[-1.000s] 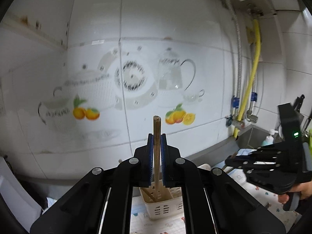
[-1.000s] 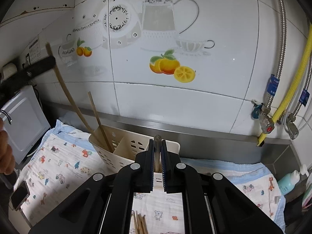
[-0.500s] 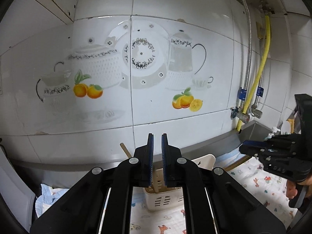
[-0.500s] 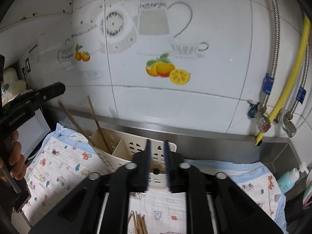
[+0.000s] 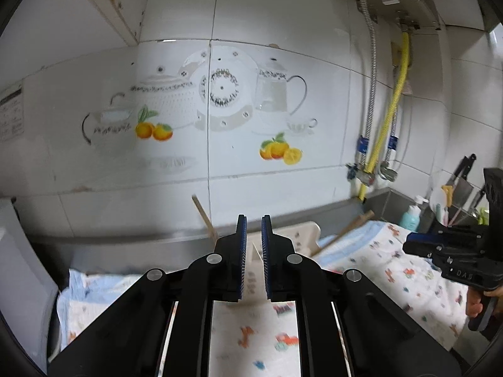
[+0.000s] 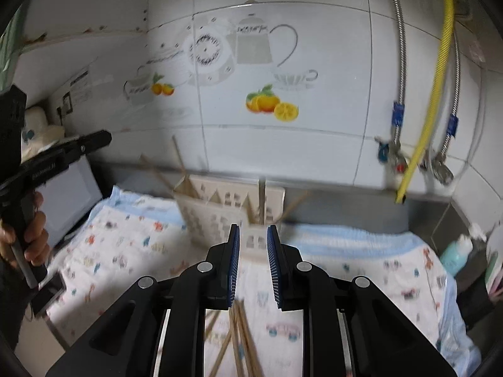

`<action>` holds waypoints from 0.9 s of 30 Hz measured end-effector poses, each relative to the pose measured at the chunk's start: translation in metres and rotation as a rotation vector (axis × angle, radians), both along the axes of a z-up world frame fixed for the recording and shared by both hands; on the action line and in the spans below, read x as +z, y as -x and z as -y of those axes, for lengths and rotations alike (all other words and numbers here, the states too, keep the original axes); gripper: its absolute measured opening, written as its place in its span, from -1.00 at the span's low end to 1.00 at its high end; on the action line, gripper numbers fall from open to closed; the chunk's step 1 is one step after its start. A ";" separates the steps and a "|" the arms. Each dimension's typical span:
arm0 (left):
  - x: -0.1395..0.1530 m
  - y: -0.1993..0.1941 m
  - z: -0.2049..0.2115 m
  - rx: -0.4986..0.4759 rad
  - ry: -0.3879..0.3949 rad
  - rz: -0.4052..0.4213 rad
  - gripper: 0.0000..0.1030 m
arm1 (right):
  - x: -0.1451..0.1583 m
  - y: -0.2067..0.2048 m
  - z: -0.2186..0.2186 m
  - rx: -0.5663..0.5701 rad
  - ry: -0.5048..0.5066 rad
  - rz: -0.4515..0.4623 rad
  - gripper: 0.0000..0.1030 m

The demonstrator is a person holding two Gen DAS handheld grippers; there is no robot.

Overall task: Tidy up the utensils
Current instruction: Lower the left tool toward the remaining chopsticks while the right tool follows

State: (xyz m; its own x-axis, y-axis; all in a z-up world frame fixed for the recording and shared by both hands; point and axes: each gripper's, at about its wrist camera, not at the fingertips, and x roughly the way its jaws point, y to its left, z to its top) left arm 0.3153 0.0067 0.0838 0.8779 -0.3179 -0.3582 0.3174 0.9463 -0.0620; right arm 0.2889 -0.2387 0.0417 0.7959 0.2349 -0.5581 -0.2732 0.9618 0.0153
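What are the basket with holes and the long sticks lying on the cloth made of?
The basket looks like cream plastic with a smooth, matte finish: its thin walls have neat rows of moulded holes. The sticks look like bare wood or bamboo: they are pale brown, thin and straight, with no shine. The picture is blurry, so I cannot tell which.

A white cloth (image 6: 361,270) with small coloured cartoon prints and a pale blue edge lay under a cream basket (image 6: 220,207); a yellow hose (image 6: 437,72) crossed white tiles.
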 end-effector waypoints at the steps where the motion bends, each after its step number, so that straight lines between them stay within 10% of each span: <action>1: -0.004 0.008 0.000 -0.003 -0.005 -0.006 -0.81 | -0.005 0.009 0.002 0.000 0.003 -0.005 -0.65; 27: -0.145 0.134 -0.001 -0.049 -0.026 -0.291 -0.81 | -0.169 0.101 0.054 -0.010 0.028 -0.248 -0.74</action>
